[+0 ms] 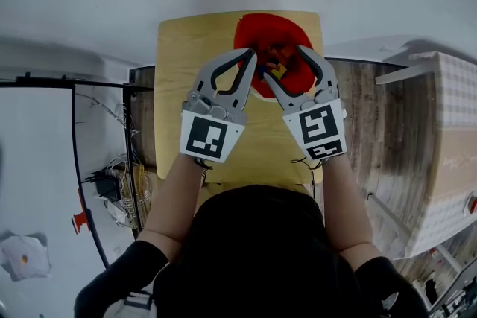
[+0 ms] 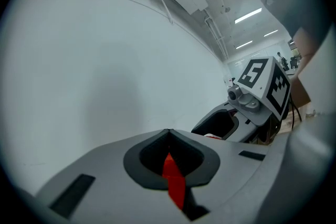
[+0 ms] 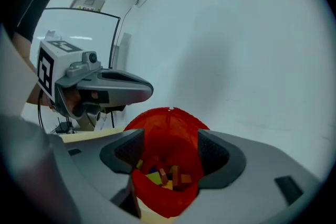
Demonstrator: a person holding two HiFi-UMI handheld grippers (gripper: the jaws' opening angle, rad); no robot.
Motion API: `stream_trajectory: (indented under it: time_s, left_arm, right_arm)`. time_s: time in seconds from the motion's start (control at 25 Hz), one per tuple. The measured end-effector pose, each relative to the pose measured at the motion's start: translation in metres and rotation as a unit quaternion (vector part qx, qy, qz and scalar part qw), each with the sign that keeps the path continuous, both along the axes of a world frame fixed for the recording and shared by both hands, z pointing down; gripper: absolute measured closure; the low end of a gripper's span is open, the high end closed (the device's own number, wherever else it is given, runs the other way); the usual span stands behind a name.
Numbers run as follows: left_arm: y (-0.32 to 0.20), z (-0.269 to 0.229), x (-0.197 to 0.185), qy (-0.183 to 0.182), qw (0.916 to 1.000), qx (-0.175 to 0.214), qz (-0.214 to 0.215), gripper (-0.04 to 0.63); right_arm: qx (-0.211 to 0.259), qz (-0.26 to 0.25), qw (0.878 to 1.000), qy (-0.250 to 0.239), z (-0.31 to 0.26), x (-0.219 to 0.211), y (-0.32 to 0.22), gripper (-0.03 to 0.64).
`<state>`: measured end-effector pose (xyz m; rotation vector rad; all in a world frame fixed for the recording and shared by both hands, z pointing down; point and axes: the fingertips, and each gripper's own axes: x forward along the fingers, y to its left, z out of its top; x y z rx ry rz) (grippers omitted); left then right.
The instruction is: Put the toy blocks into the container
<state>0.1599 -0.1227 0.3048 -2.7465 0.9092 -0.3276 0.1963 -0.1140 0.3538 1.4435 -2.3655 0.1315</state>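
A: Entry on the toy blocks: where were they?
B: The small coloured toy blocks (image 1: 277, 71), yellow and orange among them, lay in a heap on the bottom of the round, translucent red plastic container (image 1: 257, 26). The container stood at the far end of the pale yellow wooden table (image 1: 190, 48).
A: The right hand-held gripper (image 1: 285, 63)?
B: Released. Its jaws stood wide apart over the container's near side, and the pads pressed on nothing. Its own view looked between them into the container and onto the heap.
A: The left hand-held gripper (image 1: 253, 55)?
B: Clenched. The tips met at the container's left rim, just beside the right gripper. A thin red sliver showed in the slit behind the tips. Whether that was the rim pinched, or only the container seen through the slit, could not be told.
A: How were the two carried?
B: The person's forearms (image 1: 175, 197) reached forward over the table's near edge, one behind each gripper. Both marker cubes (image 1: 205, 136) faced up toward the head camera.
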Motion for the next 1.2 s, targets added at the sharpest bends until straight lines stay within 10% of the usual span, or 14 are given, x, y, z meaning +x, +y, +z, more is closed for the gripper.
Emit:
stream_trajectory:
  time_s: [0.4,0.44,0.48,1.2]
  left_arm:
    - [-0.001,0.003,0.000,0.004,1.0000,-0.001,0.007,0.584]
    - [-0.001,0.002,-0.001,0.003,1.0000,0.000,0.006,0.584]
    - [-0.002,0.002,-0.002,0.003,1.0000,0.001,0.006,0.584]
    - [0.008,-0.005,-0.025,0.014,0.9998,0.001,0.015,0.584]
  right_arm:
    - [-0.014,-0.003,1.000,0.019,0.008,0.003,0.005,0.338]
    - [-0.015,0.000,1.000,0.020,0.007,0.005,0.006,0.571]
    - [-0.015,0.005,1.000,0.021,0.006,0.008,0.007,0.589]
    - [0.042,0.043,0.997,0.047,-0.025,0.006,0.021,0.589]
